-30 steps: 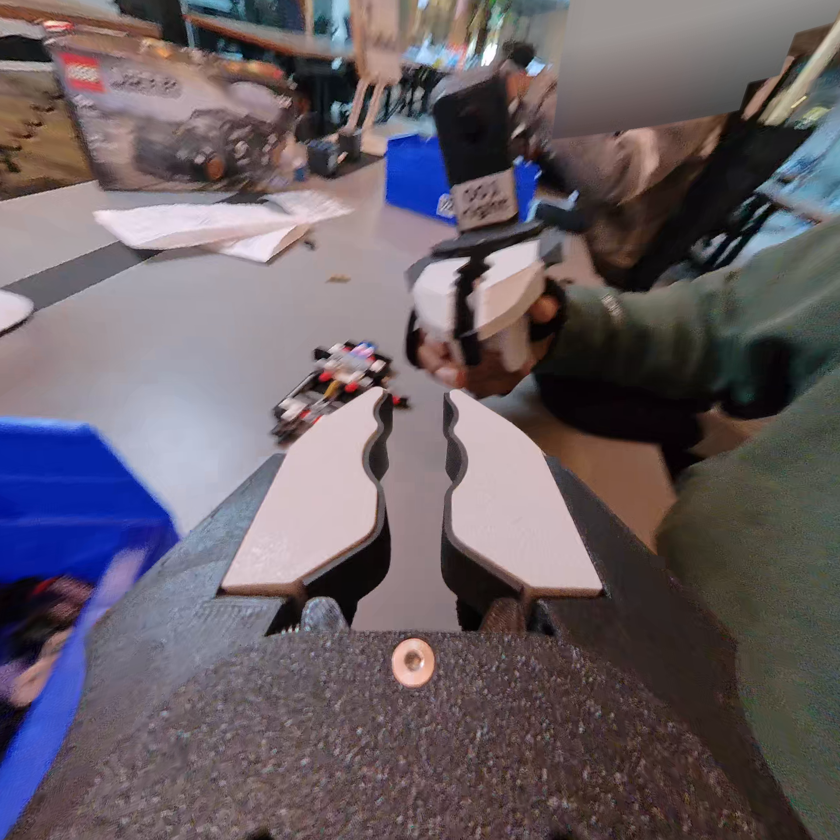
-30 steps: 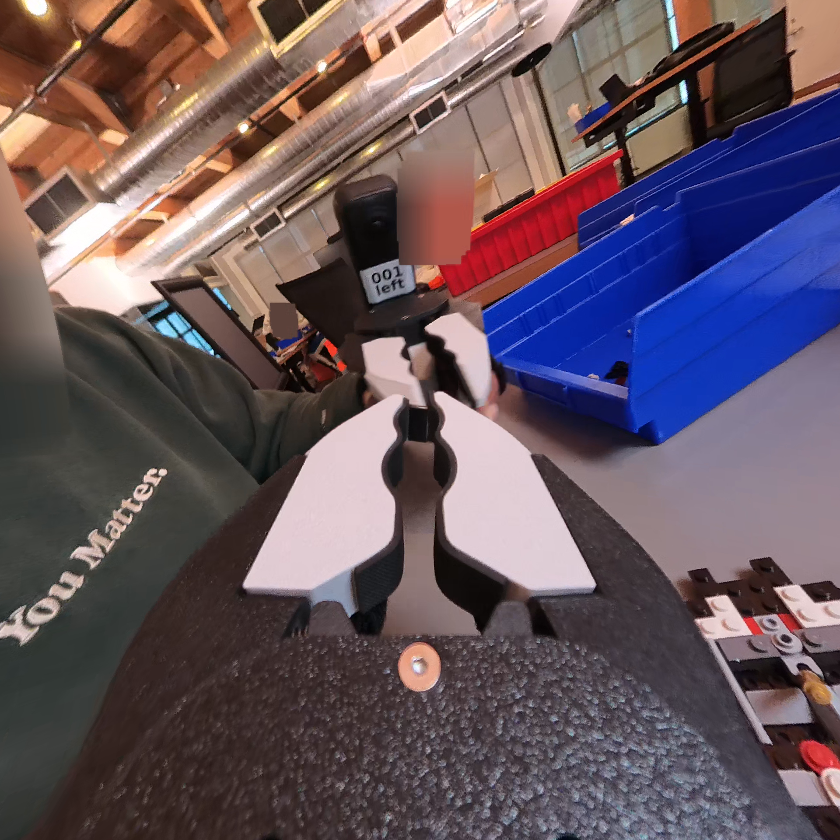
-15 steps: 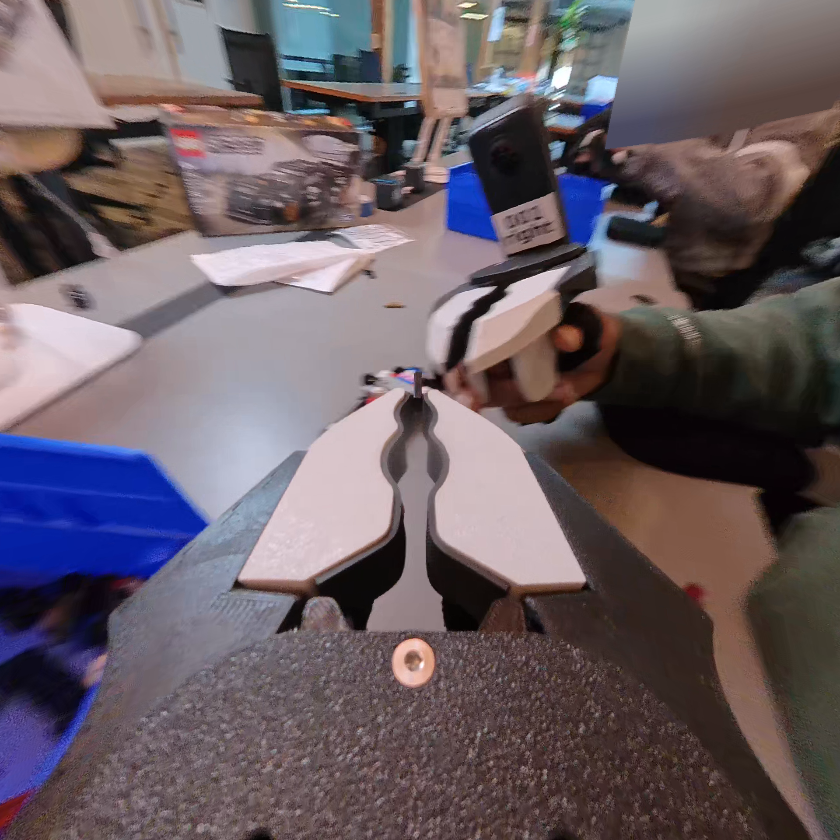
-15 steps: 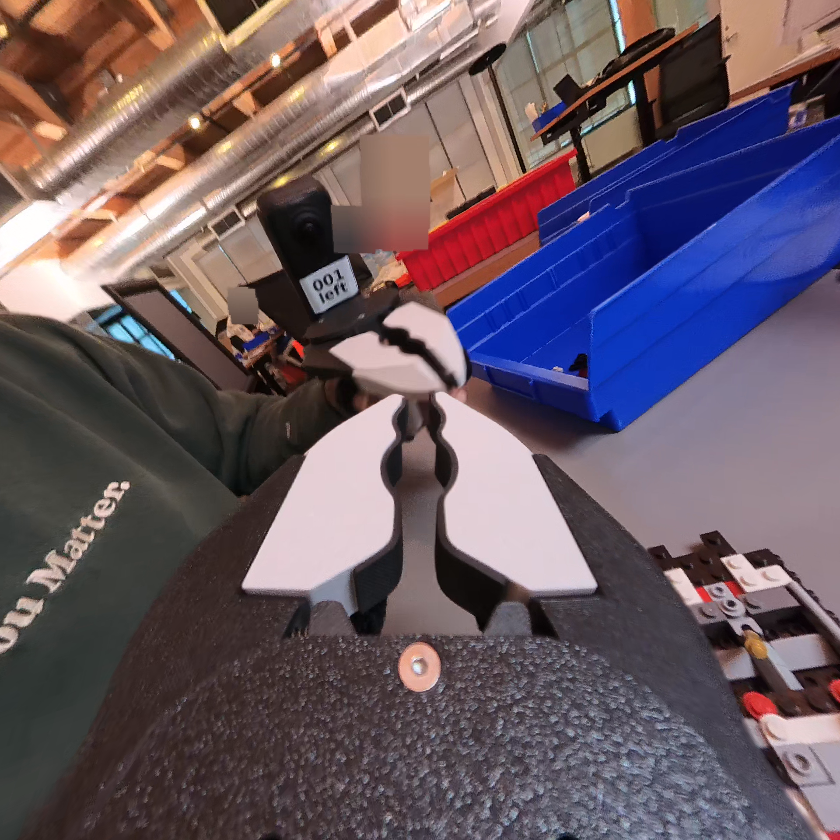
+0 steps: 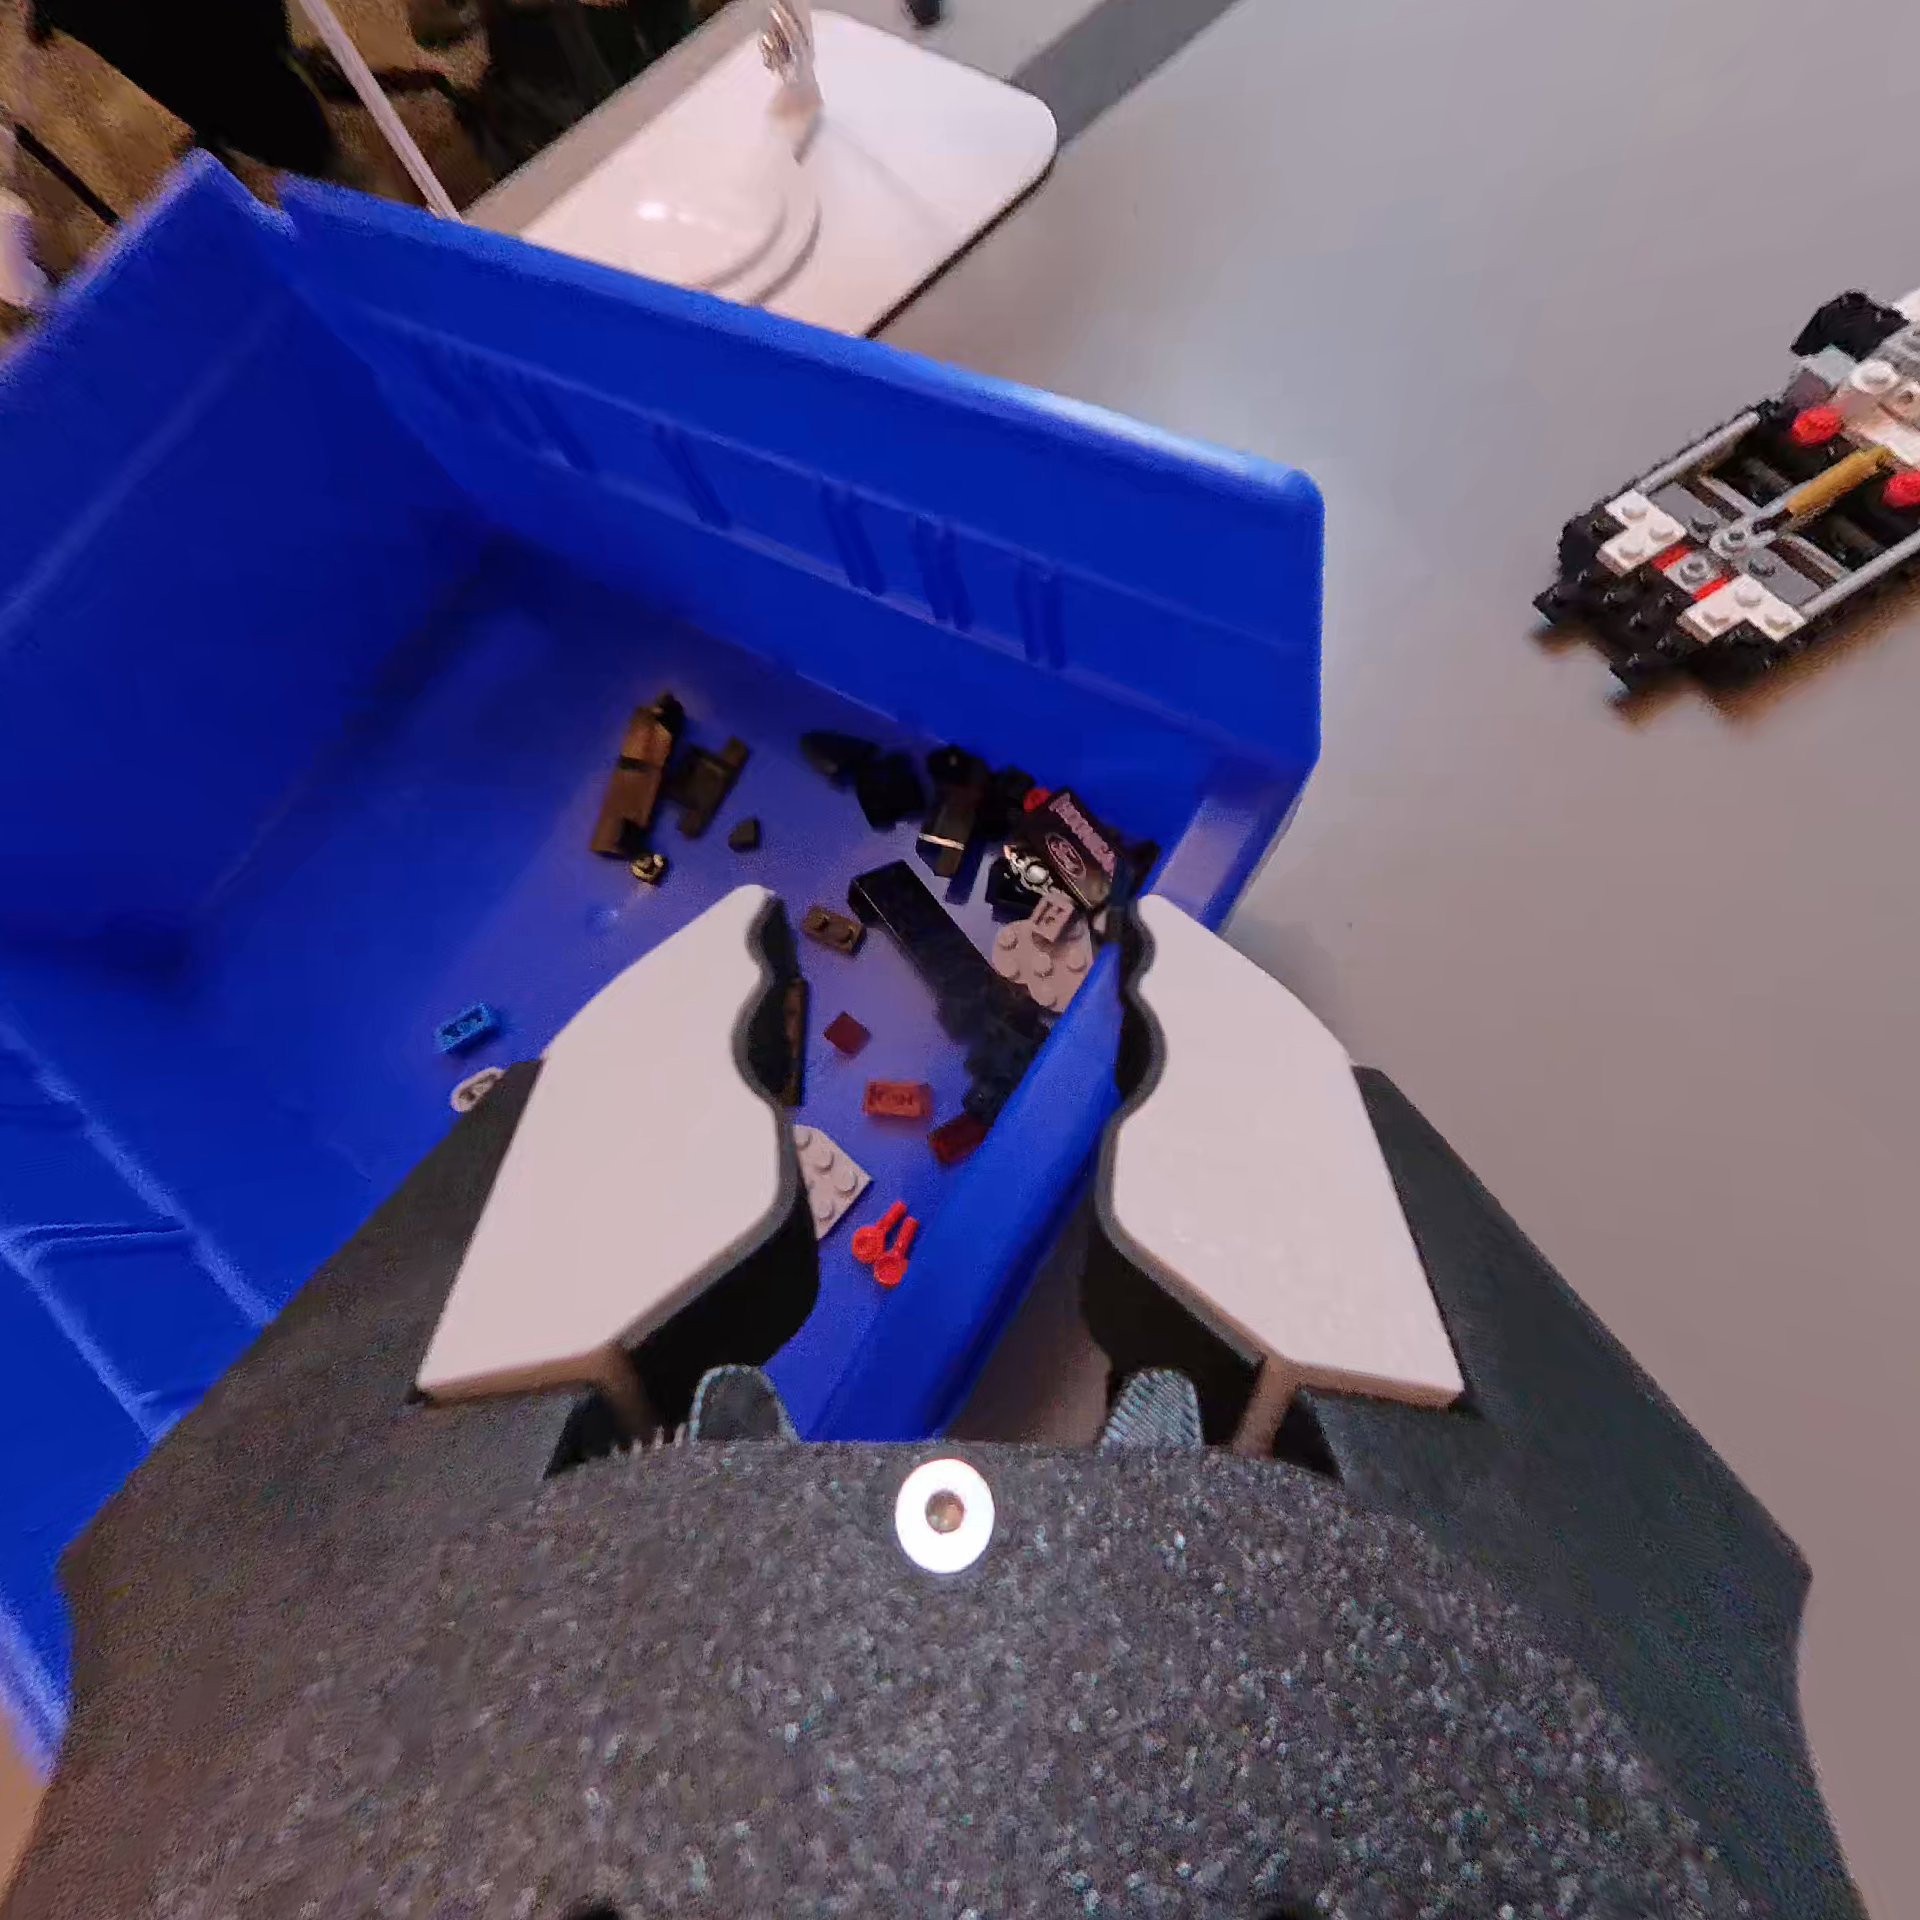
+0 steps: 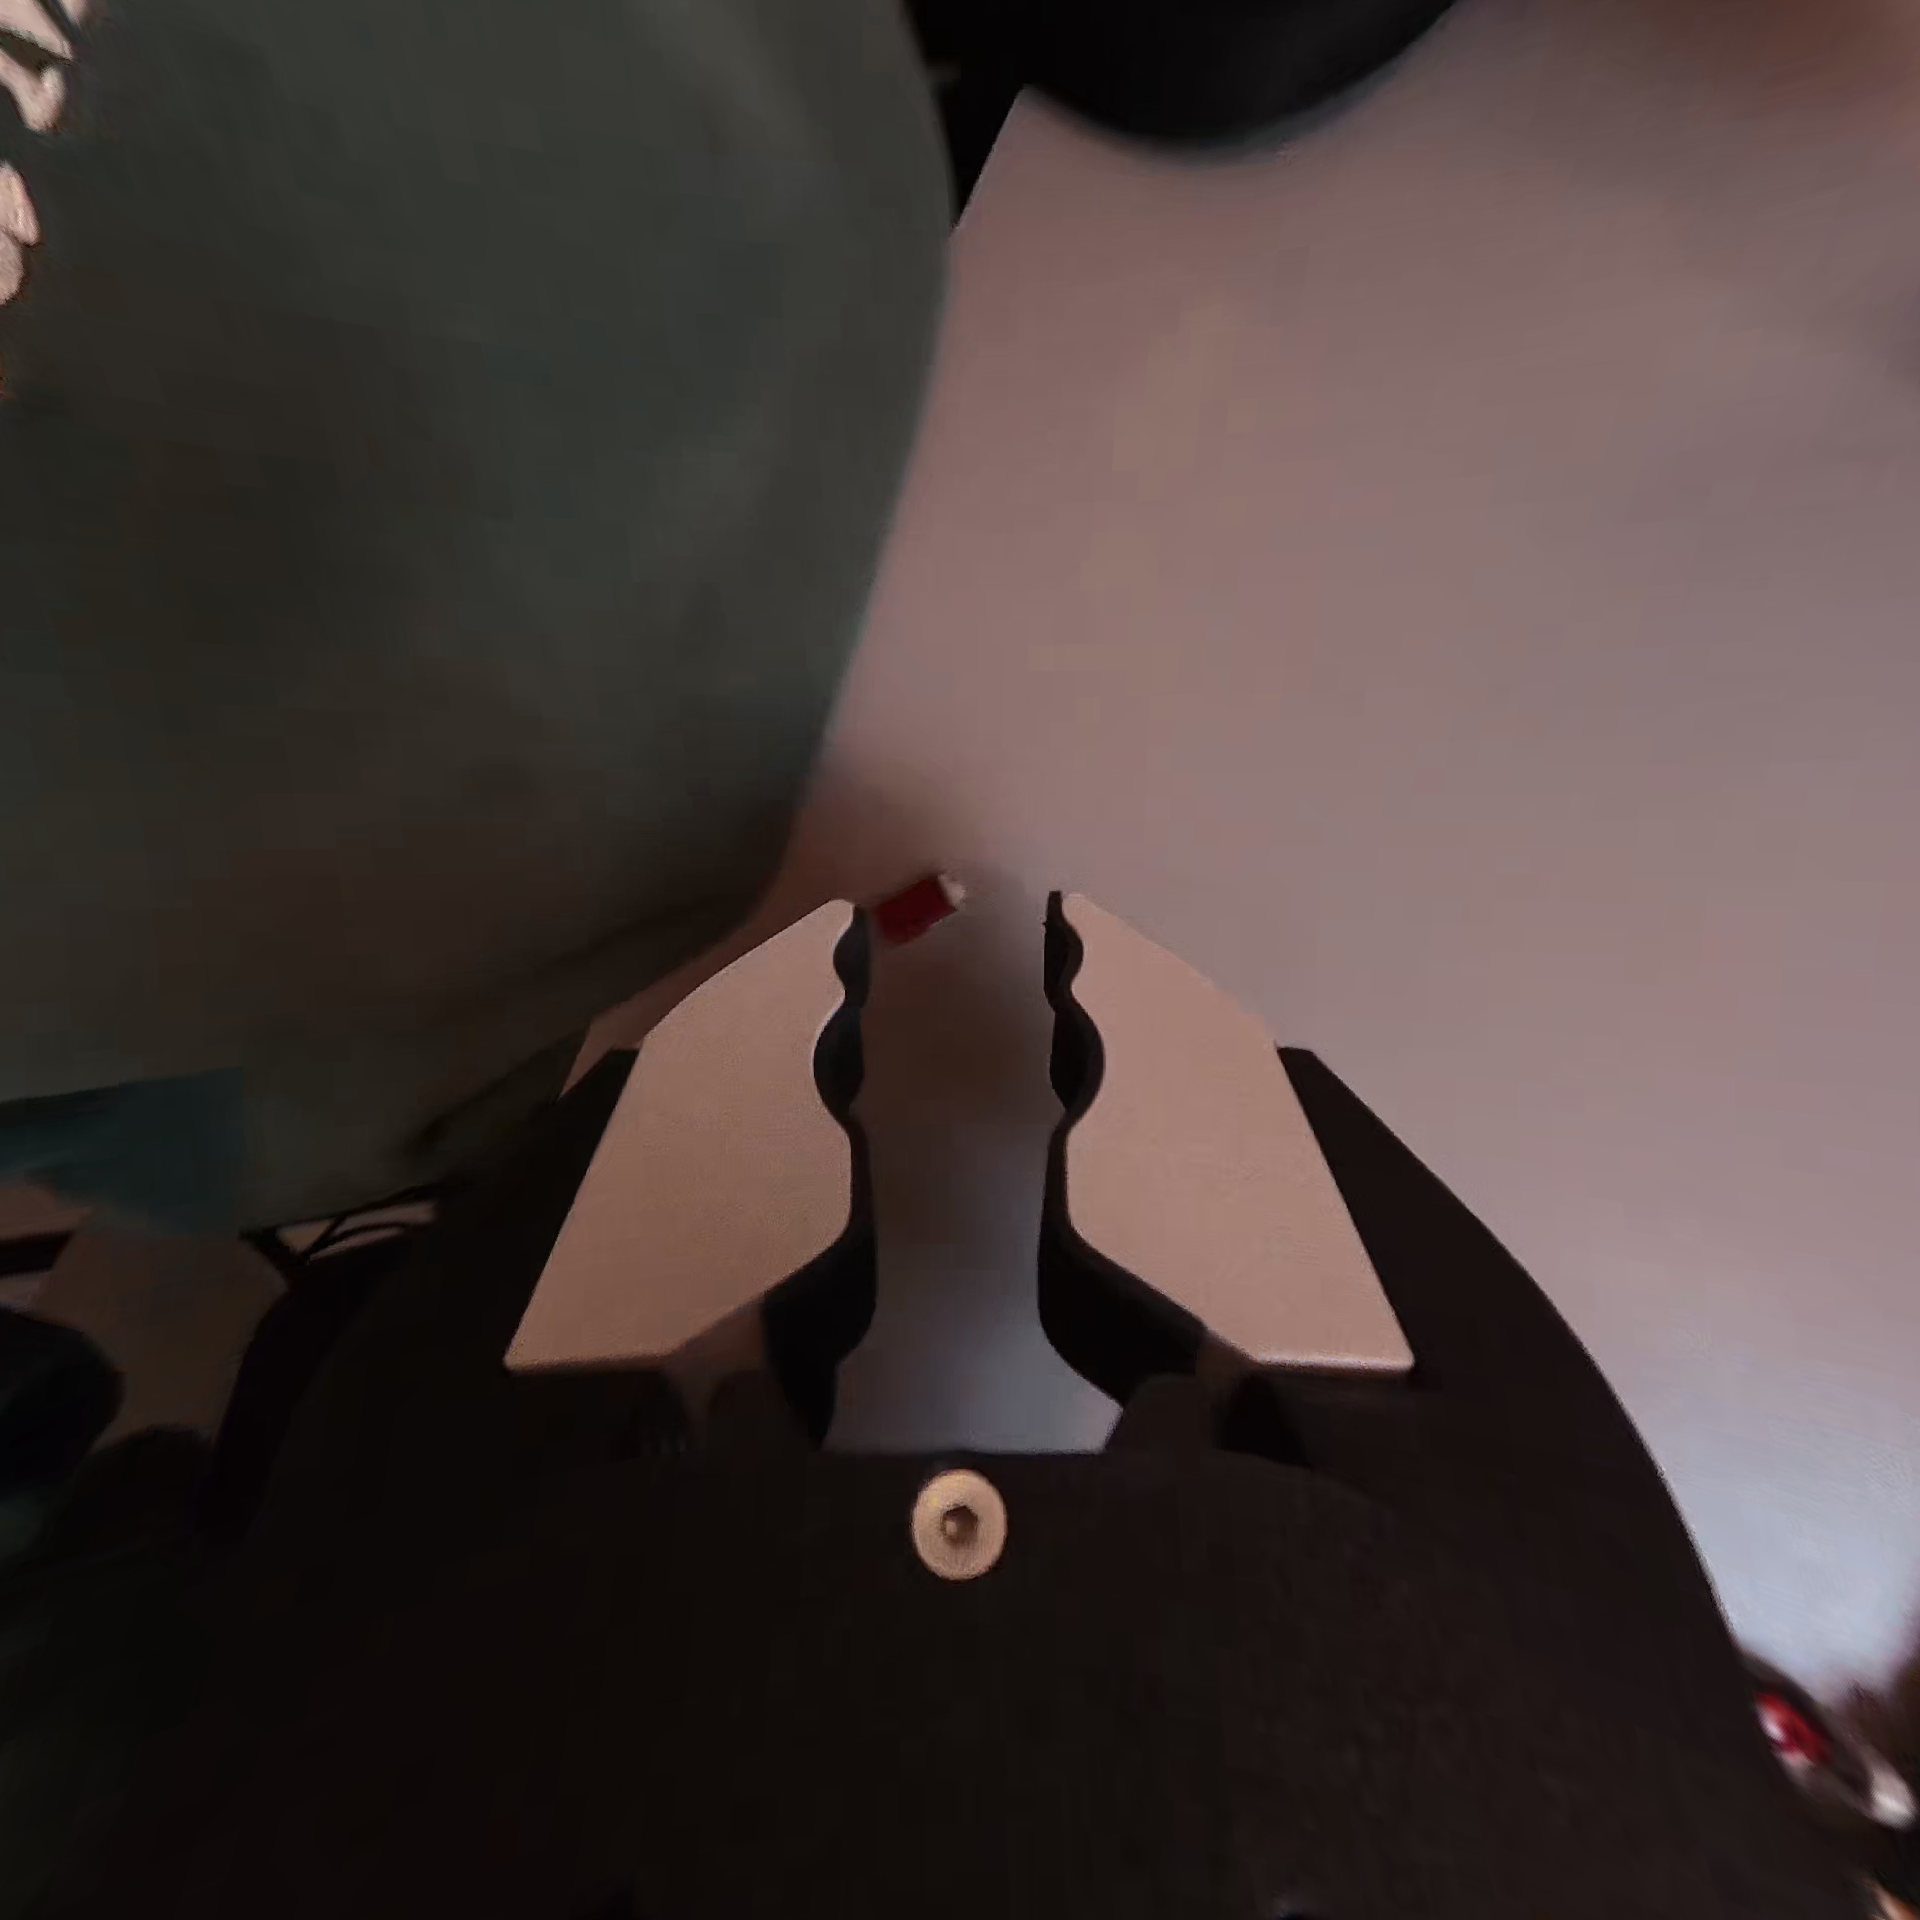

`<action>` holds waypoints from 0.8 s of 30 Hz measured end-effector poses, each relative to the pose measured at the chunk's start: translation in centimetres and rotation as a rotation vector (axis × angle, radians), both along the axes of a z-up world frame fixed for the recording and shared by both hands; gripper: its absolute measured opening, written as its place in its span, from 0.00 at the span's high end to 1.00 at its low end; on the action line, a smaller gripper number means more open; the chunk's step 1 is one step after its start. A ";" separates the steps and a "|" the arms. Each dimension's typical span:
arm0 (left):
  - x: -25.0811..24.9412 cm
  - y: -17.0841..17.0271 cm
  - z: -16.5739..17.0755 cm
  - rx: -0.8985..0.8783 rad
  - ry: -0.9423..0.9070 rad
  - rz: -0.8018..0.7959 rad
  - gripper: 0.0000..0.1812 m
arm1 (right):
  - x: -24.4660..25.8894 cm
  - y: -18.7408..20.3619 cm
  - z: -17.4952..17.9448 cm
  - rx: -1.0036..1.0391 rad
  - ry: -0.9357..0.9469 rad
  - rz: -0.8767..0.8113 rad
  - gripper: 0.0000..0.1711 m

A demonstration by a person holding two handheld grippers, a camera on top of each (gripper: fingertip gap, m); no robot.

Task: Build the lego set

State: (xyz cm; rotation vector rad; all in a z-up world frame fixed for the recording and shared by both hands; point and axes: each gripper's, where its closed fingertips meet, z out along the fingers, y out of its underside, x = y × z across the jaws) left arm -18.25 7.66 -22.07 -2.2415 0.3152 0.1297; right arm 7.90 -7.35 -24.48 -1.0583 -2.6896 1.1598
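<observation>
My left gripper (image 5: 948, 902) is open and empty, pointing down into a blue bin (image 5: 727, 436). The bin's near wall (image 5: 1039, 1122) runs between the fingers, close to the right one. Several loose bricks (image 5: 914, 925), black, brown, red and grey, lie on the bin floor beyond the tips. My right gripper (image 6: 954, 904) is open above the grey table (image 6: 1351, 520). A small red piece with a white end (image 6: 912, 908) sits right at its left fingertip (image 6: 831, 920); the right pad is clear of it. The view is dim and blurred.
A partly built brick car (image 5: 1745, 540) stands on the grey table to the right of the bin. A white flat base (image 5: 831, 197) lies behind the bin. A green sleeve (image 6: 416, 520) fills the left of the right wrist view. The partly built brick car (image 5: 1745, 540) is about equally far from each gripper, around 20 centimeters.
Both grippers were nearly shut, tip to tip in the air; both have opened. The left swung over the blue bin, and the thin dark piece at its tips is gone. The right turned down towards the table.
</observation>
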 end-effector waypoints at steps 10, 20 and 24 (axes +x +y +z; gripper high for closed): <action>1.1 -1.2 -1.3 -0.087 -0.031 -0.089 0.57 | 0.5 -1.9 -3.2 0.209 -0.107 0.058 0.84; 3.8 -1.3 0.7 0.033 -0.038 -0.217 0.61 | -4.0 3.6 1.2 0.045 0.187 -0.243 0.88; 5.9 -2.2 1.2 0.058 -0.031 -0.348 0.78 | -5.2 7.0 2.3 0.023 0.263 -0.397 0.88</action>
